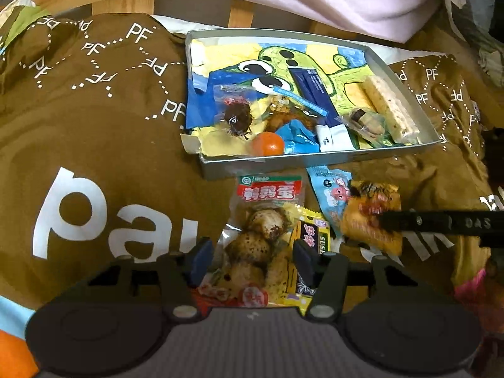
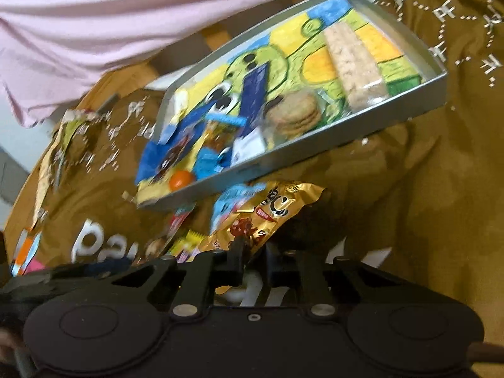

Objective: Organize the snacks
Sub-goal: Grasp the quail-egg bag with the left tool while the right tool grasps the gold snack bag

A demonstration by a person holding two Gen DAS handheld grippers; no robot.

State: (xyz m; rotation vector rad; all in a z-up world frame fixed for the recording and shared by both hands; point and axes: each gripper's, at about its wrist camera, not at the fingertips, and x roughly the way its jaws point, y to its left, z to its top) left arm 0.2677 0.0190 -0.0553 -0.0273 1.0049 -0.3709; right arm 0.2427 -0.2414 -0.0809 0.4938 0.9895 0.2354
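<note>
Clamping gold snack packet [image 2: 267,217], right gripper [image 2: 249,264]; left gripper [image 1: 252,260] straddles egg pack [image 1: 261,230], six o'clock of tray [image 1: 220,170].

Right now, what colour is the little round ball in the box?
Orange. The little ball sits by the box's near wall, clearest in the left wrist view.

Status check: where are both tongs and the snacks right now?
Right tongs shut on gold snack packet. Left tongs straddling quail egg pack, pads apart from it. Tray just beyond, path unobstructed.
</note>
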